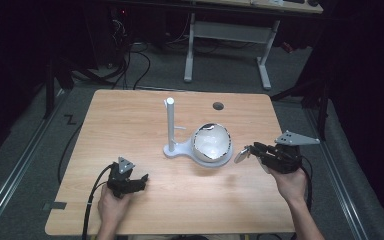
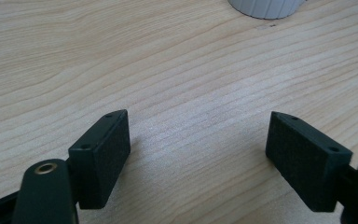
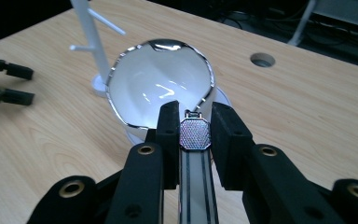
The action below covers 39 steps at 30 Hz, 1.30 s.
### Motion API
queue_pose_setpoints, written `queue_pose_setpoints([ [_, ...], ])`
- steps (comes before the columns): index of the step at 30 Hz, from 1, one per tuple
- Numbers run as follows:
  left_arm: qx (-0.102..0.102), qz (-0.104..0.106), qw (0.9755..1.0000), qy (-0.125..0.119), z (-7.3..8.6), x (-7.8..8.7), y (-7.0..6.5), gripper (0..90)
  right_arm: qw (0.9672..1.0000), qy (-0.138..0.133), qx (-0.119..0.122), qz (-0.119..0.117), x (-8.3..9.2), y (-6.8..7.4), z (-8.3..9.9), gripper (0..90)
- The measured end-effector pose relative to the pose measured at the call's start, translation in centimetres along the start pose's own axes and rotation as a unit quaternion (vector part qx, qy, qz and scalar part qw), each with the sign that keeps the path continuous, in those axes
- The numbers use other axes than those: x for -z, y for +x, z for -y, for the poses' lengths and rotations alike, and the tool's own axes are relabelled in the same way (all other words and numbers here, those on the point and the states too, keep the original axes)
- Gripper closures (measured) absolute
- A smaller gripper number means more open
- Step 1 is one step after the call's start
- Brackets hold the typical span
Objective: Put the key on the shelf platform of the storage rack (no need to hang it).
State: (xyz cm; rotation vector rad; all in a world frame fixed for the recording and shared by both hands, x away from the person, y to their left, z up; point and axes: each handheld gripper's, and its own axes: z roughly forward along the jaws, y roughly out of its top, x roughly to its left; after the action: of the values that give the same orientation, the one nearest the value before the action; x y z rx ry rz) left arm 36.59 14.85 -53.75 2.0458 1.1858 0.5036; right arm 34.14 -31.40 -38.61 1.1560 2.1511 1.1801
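Note:
A white bowl [image 1: 211,142] with a silvery rim sits tilted on a round white base at the table's middle, beside a white stand [image 1: 170,125] with an upright pole and short pegs. My right gripper [image 1: 247,150] hovers just right of the bowl, shut on a watch [image 1: 240,155]. In the right gripper view the watch [image 3: 195,134] shows an octagonal glittering face on a striped band, clamped between my jaws [image 3: 193,116] in front of the bowl [image 3: 158,88] and the stand [image 3: 91,37]. My left gripper [image 1: 141,182] rests low at the front left, open [image 2: 198,154] over bare wood.
The wooden table [image 1: 130,115] has a round cable hole [image 1: 218,106] behind the bowl. The bowl's ribbed white base [image 2: 265,7] shows at the top of the left gripper view. Dark floor, cables and a desk frame [image 1: 225,35] lie beyond the far edge.

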Motion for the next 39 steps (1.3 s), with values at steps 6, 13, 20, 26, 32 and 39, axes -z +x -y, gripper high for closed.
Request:
queue_pose_setpoints([
  [6, 0.0, 0.0, 1.0, 0.0, 0.0, 0.0, 0.0, 22.3, 0.9998, -0.003, 0.014, -0.017, -0.3, 0.7, -1.1, 74.4],
  [13, 0.0, 0.0, 1.0, 0.0, 0.0, 0.0, 0.0, 22.3, 0.9994, -0.009, 0.023, -0.026, -1.1, 1.1, -2.5, 74.5],
  [20, 0.0, 0.0, 1.0, 0.0, 0.0, 0.0, 0.0, 22.3, 0.9992, -0.005, 0.026, -0.031, -2.4, 1.2, -3.4, 74.5],
  [26, 0.0, 0.0, 1.0, 0.0, 0.0, 0.0, 0.0, 22.3, 0.9993, -0.003, 0.025, -0.028, -3.3, 1.0, -4.0, 74.4],
  [32, 0.0, 0.0, 1.0, 0.0, 0.0, 0.0, 0.0, 22.3, 0.9994, 0.011, 0.023, -0.024, -4.7, 0.7, -4.1, 74.4],
  [39, 0.0, 0.0, 1.0, 0.0, 0.0, 0.0, 0.0, 22.3, 0.9993, 0.023, 0.016, -0.025, -6.1, 0.4, -4.0, 74.4],
])
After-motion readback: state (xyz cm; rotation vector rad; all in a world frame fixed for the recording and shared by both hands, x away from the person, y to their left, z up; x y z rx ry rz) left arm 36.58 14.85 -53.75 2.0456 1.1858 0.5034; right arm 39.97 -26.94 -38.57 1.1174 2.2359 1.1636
